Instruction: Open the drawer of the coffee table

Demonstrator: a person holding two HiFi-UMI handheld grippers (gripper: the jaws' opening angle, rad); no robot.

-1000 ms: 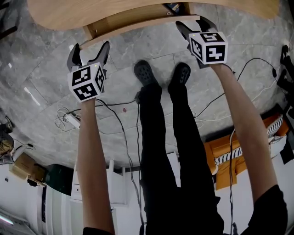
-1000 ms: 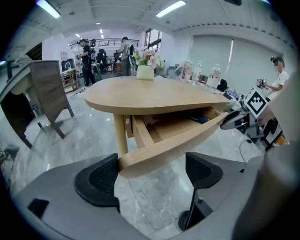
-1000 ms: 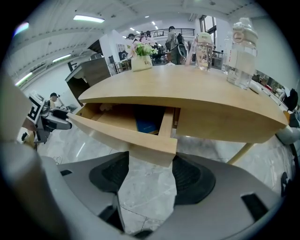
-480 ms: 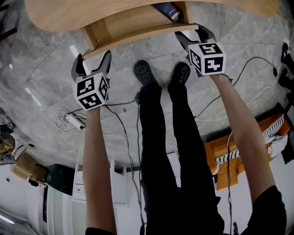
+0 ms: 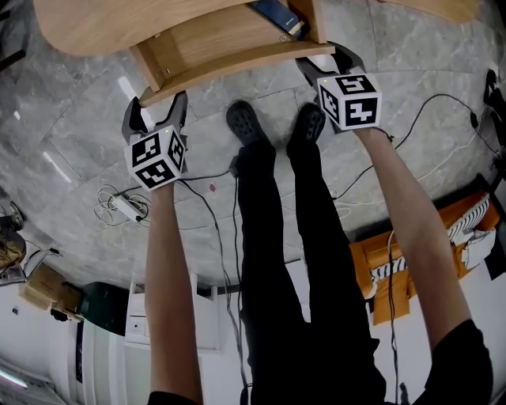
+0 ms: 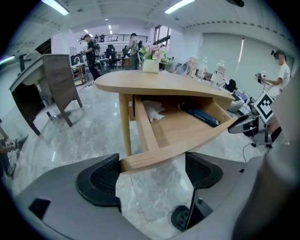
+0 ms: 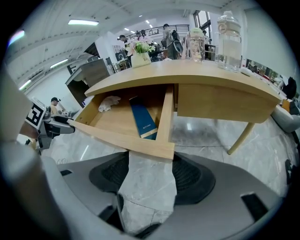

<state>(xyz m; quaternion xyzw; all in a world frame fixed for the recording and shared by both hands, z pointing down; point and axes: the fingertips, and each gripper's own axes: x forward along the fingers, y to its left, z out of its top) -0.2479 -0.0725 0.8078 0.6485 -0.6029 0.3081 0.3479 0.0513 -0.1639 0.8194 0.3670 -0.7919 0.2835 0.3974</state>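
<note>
Light wooden drawer stands open beneath the pale oval wooden counter at the top of the head view and holds a dark blue book. Left claw is spread wide, with the drawer front's left corner between its pads. Right claw is also spread, at the front's right corner, clamping nothing.

Bright ceiling strip lights, crisp focus, heavy fisheye warping toward edges.
</note>
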